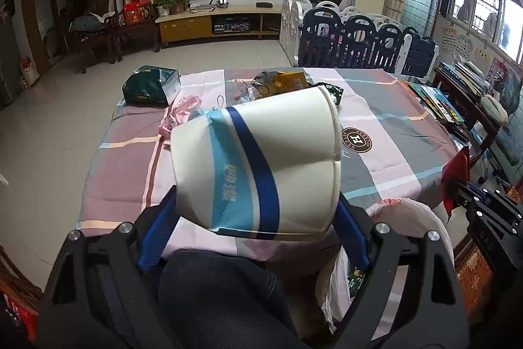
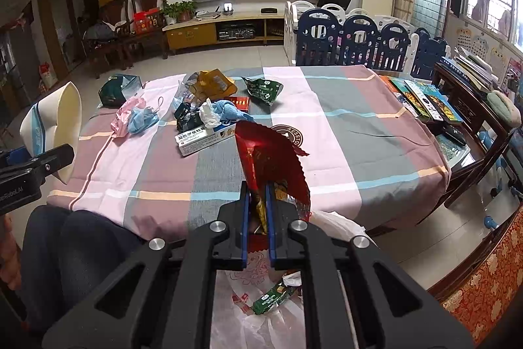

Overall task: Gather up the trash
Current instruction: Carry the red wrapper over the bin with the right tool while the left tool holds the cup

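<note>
Directly below the right gripper (image 2: 258,201), pinched shut on a red snack wrapper (image 2: 271,159), gapes the white trash bag (image 2: 261,309); farther left, the left gripper (image 1: 256,215) clasps a crushed paper cup (image 1: 258,165).

A crushed white paper cup (image 1: 258,169) with blue stripes lies sideways, a crumpled red wrapper (image 2: 269,159) stands upright — loose trash (image 2: 209,107) litters the counter (image 2: 343,136), white bag (image 2: 261,309) below.

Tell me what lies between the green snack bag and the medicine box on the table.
In the right wrist view, a red packet and blue crumpled trash lie between the green snack bag and the medicine box.
</note>
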The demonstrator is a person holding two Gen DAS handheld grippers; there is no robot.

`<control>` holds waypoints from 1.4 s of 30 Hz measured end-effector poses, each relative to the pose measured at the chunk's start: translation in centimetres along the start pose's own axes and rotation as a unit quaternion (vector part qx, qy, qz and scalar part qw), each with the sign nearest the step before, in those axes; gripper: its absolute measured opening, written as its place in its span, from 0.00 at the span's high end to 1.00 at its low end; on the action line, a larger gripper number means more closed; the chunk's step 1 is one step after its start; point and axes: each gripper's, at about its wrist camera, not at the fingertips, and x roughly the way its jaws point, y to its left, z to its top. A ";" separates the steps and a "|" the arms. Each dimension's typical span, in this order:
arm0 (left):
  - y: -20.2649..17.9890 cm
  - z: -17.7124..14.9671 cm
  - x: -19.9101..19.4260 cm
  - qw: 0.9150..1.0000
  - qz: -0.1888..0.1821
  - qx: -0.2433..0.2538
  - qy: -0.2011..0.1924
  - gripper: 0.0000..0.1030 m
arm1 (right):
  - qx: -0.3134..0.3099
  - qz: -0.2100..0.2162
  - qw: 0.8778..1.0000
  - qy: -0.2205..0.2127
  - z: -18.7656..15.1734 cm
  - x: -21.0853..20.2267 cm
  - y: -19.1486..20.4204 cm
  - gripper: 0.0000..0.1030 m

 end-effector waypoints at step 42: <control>4.0 -1.3 -3.4 0.995 -0.088 -0.029 -0.024 0.16 | 0.073 -0.111 0.986 0.102 -5.9 -0.1 -0.7 0.90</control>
